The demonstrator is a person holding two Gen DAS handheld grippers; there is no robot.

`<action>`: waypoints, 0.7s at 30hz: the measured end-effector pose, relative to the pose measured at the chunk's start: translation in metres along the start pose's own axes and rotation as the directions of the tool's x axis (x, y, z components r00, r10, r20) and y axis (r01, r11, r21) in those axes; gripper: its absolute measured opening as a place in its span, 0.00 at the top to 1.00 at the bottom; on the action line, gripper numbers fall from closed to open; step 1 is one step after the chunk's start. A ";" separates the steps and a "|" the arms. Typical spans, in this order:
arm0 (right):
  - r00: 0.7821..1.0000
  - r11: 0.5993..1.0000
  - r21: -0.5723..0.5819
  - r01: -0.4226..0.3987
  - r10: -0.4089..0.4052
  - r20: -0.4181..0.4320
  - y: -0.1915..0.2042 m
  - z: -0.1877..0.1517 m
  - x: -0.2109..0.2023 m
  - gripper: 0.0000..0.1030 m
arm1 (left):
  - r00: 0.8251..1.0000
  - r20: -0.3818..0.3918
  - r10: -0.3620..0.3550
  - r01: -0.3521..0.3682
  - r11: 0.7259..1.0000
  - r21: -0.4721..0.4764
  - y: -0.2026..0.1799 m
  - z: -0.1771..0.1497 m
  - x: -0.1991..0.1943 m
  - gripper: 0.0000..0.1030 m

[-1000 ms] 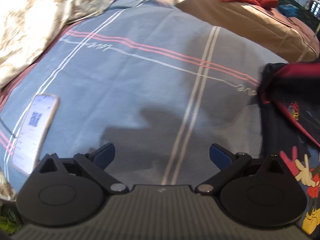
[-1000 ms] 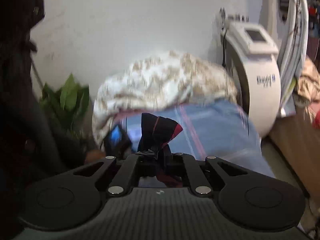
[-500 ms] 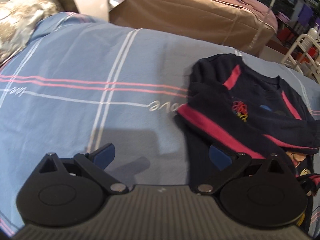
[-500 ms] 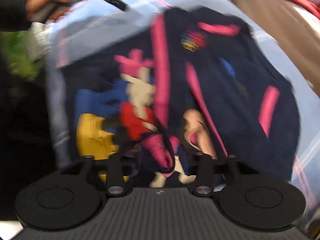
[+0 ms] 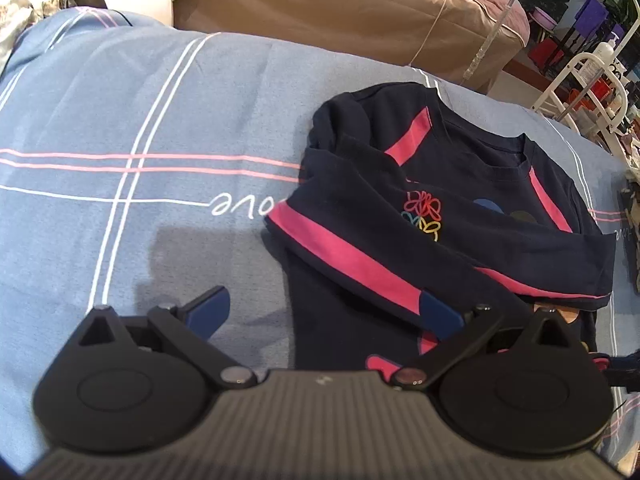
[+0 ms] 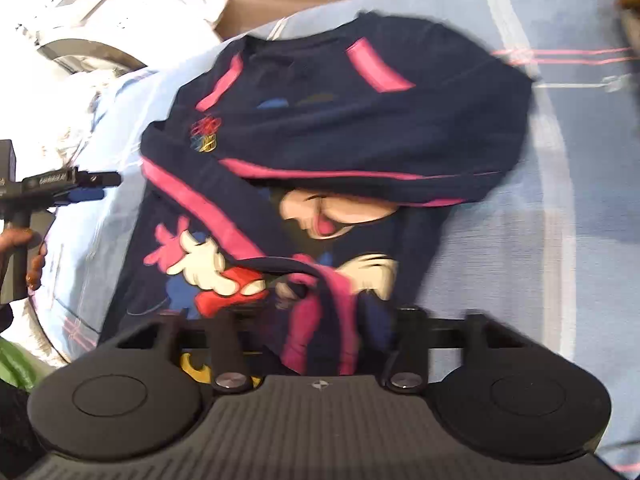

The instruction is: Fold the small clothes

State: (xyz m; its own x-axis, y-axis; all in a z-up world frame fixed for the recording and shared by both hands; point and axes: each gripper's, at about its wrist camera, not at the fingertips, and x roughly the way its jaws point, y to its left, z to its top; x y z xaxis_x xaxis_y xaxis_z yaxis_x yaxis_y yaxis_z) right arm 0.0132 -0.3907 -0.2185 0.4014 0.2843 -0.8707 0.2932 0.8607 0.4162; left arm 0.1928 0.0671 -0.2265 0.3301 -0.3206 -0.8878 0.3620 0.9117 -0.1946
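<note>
A small navy shirt (image 5: pixel 460 184) with pink stripes and a cartoon print lies on the blue plaid bedsheet (image 5: pixel 160 120), one sleeve folded across its chest. My left gripper (image 5: pixel 324 306) is open over the shirt's left edge, with one finger above the sheet and the other above the pink stripe. My right gripper (image 6: pixel 316 316) hovers low over the shirt (image 6: pixel 360 128). Its jaws are closing around a bunched pink-and-navy sleeve fold (image 6: pixel 308 320) that hides the pads, and a gap shows beside the left finger. In the right wrist view the left gripper (image 6: pixel 88 186) is at the left, held by a hand (image 6: pixel 24 256).
A brown covered mattress (image 5: pixel 360 8) runs behind the bed. A white metal frame (image 5: pixel 592 92) stands at the right and a floral quilt (image 5: pixel 16 20) lies at the far left. A white machine (image 6: pixel 80 8) and a green plant (image 6: pixel 12 364) sit beyond the bed's edge.
The left gripper swung right, from bare sheet and a phone to the shirt's edge. The right gripper dropped from facing the wall, shut on fabric, to low over the shirt with jaws wider.
</note>
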 end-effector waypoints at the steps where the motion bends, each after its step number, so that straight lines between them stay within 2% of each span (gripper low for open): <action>1: 0.999 0.998 -0.049 0.029 -0.031 -0.041 0.010 0.003 0.012 0.86 | 1.000 0.002 -0.005 0.005 1.000 0.003 -0.001 0.001 -0.001 0.00; 2: 0.995 0.991 -0.117 0.071 -0.078 -0.055 0.019 0.006 0.017 0.87 | 1.000 0.005 -0.006 0.006 1.000 0.010 -0.003 0.003 -0.002 0.00; 3: 0.992 0.974 -0.195 0.118 -0.126 -0.028 0.030 0.010 0.015 0.88 | 1.000 0.007 -0.005 0.005 1.000 0.016 -0.004 0.005 -0.003 0.00; 4: 0.985 0.947 -0.274 0.170 -0.168 0.034 0.044 0.015 0.006 0.88 | 1.000 0.010 -0.004 0.004 1.000 0.019 -0.004 0.007 -0.005 0.00; 6: 0.956 0.870 -0.399 0.288 -0.235 0.177 0.069 0.021 -0.021 0.88 | 1.000 0.021 -0.005 0.005 1.000 0.017 -0.003 0.010 -0.009 0.00; 7: 0.943 0.829 -0.458 0.320 -0.236 0.233 0.080 0.020 -0.035 0.88 | 1.000 0.024 -0.006 0.006 1.000 0.012 -0.001 0.011 -0.011 0.00; 8: 0.943 0.788 -0.528 0.317 -0.205 0.261 0.089 0.016 -0.049 0.88 | 1.000 0.024 -0.007 0.007 1.000 0.006 0.000 0.012 -0.011 0.00; 9: 0.947 0.739 -0.596 0.314 -0.198 0.253 0.095 0.010 -0.058 0.88 | 1.000 0.023 -0.008 0.008 1.000 0.000 0.002 0.011 -0.011 0.00; 11: 0.946 0.582 -0.747 0.322 -0.233 0.227 0.104 -0.018 -0.061 0.87 | 1.000 0.010 -0.007 0.007 1.000 -0.005 0.004 0.009 -0.008 0.00; 12: 0.953 0.501 -0.816 0.288 -0.235 0.192 0.103 -0.036 -0.060 0.85 | 1.000 0.003 -0.005 0.005 1.000 -0.007 0.005 0.007 -0.006 0.00; 14: 0.955 0.355 -0.914 0.197 -0.281 0.097 0.094 -0.075 -0.048 0.63 | 1.000 -0.010 -0.007 0.007 1.000 -0.016 0.007 0.001 -0.001 0.00; 15: 0.951 0.314 -0.933 0.174 -0.298 0.077 0.091 -0.088 -0.041 0.39 | 1.000 -0.019 -0.011 0.010 1.000 -0.021 0.008 -0.001 0.001 0.00; 16: 0.950 0.302 -0.937 0.173 -0.302 0.078 0.089 -0.096 -0.036 0.22 | 1.000 -0.027 -0.010 0.010 1.000 -0.023 0.008 -0.003 0.003 0.00; 17: 0.956 0.327 -0.928 0.176 -0.282 0.082 0.090 -0.094 -0.037 0.16 | 0.999 -0.034 -0.006 0.005 1.000 -0.021 0.009 -0.005 0.005 0.00; 18: 0.968 0.391 -0.906 0.165 -0.242 0.072 0.092 -0.085 -0.040 0.08 | 0.999 -0.037 -0.003 0.003 1.000 -0.019 0.010 -0.007 0.006 0.00; 21: 0.996 0.627 -0.775 0.080 -0.081 0.036 0.110 -0.031 -0.027 0.04 | 0.999 -0.040 0.000 -0.001 1.000 -0.025 0.016 -0.010 0.007 0.00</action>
State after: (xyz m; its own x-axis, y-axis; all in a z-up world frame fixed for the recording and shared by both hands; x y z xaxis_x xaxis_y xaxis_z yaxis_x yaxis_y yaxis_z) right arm 0.0078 -0.2903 -0.1576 0.4075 0.1976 -0.8916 -0.4571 0.8894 -0.0117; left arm 0.1918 0.0816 -0.2400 0.2949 -0.3104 -0.9037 0.3402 0.9179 -0.2043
